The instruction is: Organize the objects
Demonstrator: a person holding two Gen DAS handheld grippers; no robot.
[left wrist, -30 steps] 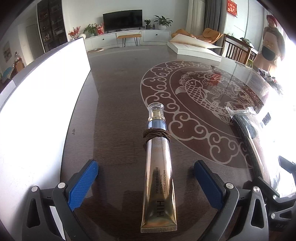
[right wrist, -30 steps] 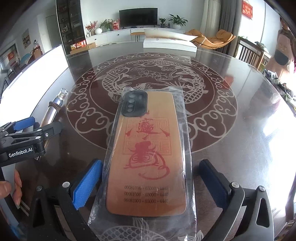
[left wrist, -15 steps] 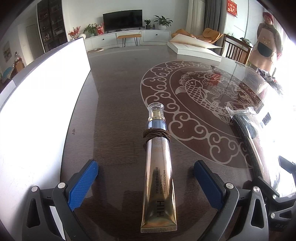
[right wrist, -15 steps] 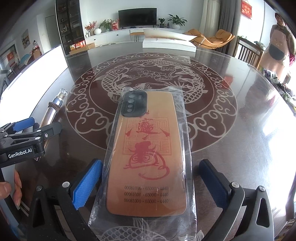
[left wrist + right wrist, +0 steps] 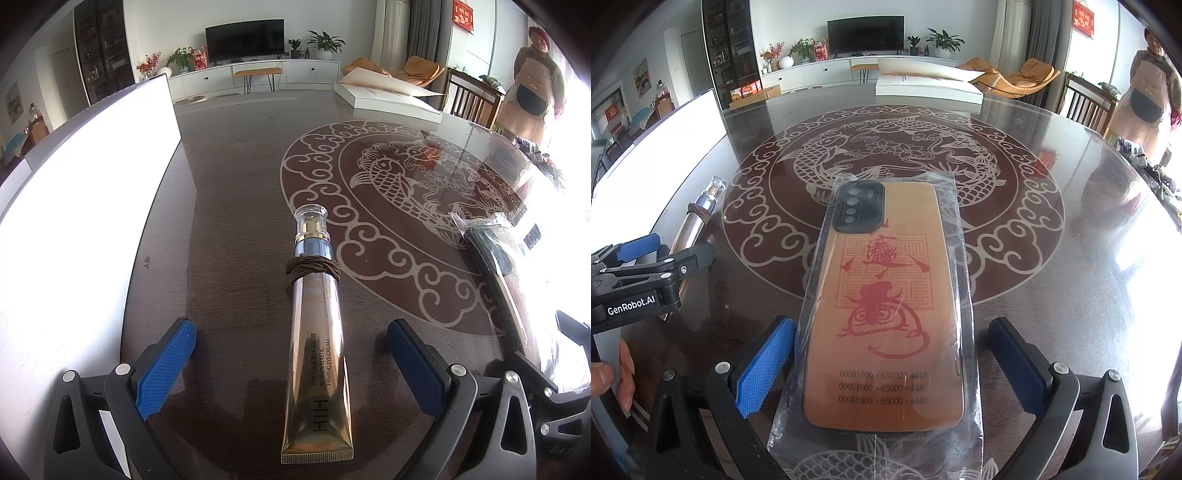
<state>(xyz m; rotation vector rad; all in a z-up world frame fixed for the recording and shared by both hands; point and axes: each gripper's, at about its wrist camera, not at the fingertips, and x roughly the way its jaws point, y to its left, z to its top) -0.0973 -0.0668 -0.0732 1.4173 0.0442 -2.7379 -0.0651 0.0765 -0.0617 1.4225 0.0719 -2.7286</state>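
The table (image 5: 236, 206) is a dark, glossy top with a pale fish-and-cloud medallion (image 5: 886, 155) printed across its middle. A large white panel (image 5: 81, 192) stands along its left edge, and a flat white box (image 5: 929, 88) sits at the far side. A person in an apron (image 5: 1145, 99) stands beyond the table's far right rim.

The phone case (image 5: 886, 314) lies flat on the table inside a clear plastic sleeve (image 5: 964, 258), orange back up, with red characters and a dark camera block at its far end. It lies lengthwise between the fingers of the right gripper (image 5: 892, 363), whose jaws stand wide, a blue pad on either side; the left pad is just beside the sleeve's edge, and whether it touches cannot be told.

The tube (image 5: 316, 350) is gold, marked as eye cream, and lies flat on the table to the left of the case, with its clear cap (image 5: 311, 218) pointing away and a brown cord (image 5: 313, 267) wound around its neck. The left gripper (image 5: 291, 365) straddles the tube's crimped end with its jaws wide, both blue pads well apart from it.

In the right wrist view the left gripper shows at the left edge, with fingers (image 5: 613, 376) of the hand on it.
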